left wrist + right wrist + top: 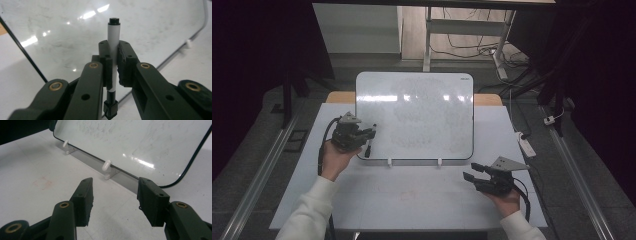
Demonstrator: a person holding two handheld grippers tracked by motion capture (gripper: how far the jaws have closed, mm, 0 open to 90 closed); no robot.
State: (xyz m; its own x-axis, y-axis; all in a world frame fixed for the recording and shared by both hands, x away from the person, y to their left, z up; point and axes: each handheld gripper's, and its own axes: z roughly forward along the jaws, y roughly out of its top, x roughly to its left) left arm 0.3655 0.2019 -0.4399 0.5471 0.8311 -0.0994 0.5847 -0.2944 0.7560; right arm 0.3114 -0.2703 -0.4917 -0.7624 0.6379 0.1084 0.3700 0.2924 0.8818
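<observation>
Left gripper [113, 66] fingers clamped on marker [113, 42] — upright, right gripper [113, 201] fingers apart — empty

Dim, dark-edged high view; overhead glare streaks the whiteboard [414, 117]; close gripper parts slightly soft.

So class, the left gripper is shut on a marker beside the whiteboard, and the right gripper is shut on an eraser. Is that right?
Not quite. The right gripper holds nothing: the right gripper view shows its jaws apart with bare table between them. The left gripper is indeed shut on the marker by the whiteboard.
</observation>
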